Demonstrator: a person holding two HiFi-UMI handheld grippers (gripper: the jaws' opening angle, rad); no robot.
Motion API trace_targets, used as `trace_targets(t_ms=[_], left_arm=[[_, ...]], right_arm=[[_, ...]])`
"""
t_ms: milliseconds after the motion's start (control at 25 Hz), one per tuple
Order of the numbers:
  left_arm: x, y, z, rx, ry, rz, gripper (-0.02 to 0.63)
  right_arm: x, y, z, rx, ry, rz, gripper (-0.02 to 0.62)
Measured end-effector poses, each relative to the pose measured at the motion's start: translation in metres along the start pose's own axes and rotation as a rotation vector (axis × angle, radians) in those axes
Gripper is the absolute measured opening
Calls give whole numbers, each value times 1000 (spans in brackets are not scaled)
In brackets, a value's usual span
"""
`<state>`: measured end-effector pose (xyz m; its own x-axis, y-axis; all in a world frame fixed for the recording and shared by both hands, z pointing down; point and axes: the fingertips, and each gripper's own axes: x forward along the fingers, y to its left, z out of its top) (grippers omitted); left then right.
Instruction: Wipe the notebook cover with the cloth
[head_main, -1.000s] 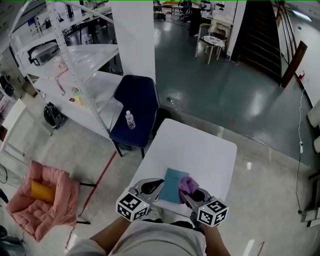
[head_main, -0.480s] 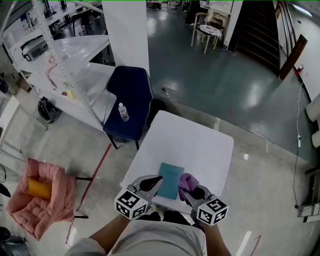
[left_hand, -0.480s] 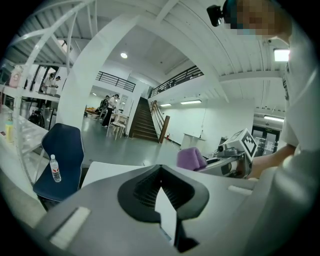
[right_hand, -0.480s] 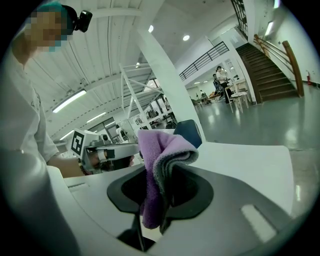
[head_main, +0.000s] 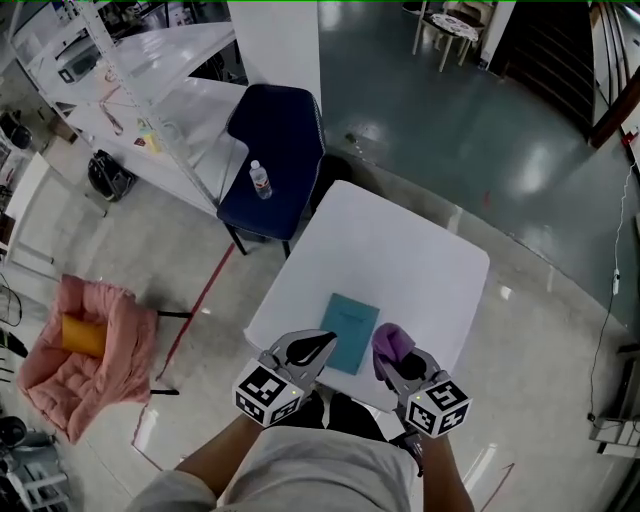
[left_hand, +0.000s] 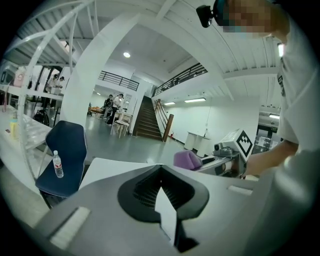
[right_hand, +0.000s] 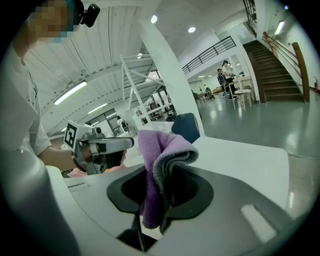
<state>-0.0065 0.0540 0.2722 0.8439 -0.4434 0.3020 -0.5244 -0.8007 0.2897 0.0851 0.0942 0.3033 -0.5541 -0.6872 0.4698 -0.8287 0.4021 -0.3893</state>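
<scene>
Surface (head_main: 400, 260) in white is carrying a teal notebook (head_main: 350, 333), lying flat near its front edge. Left gripper (head_main: 322, 344) is hovering beside the notebook, fingers closed on nothing, while right gripper (head_main: 400, 368) is clamping a folded purple cloth (head_main: 391, 343) just right of it.

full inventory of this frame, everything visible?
white square table: one, white, centre
teal notebook: one, teal, flat on the table's near part
purple folded cloth: one, purple, right of the notebook
dark blue chair: one, dark blue, beyond the table's left corner
clear plastic bottle: one, clear, on the chair seat
pink armchair: one, pink, floor at left
orange cushion: one, orange, on the armchair
white shelving rack: one, white, upper left
left gripper: jaws shut, empty
right gripper: jaws shut on the cloth
</scene>
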Motion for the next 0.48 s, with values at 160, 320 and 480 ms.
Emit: trace_targets(t_ms=[160,320,480], left_arm=[[5,5,-15,-12,14,20,0],[8,13,-26,-23,30,41,0],[11,22,-38,-39,39,60,0]], right_arm=[[5,-18,-7,2,21,-17,115],[10,-29,-12,-10,48,-28,115],[16,-39,-26,-38,97,-37,115]])
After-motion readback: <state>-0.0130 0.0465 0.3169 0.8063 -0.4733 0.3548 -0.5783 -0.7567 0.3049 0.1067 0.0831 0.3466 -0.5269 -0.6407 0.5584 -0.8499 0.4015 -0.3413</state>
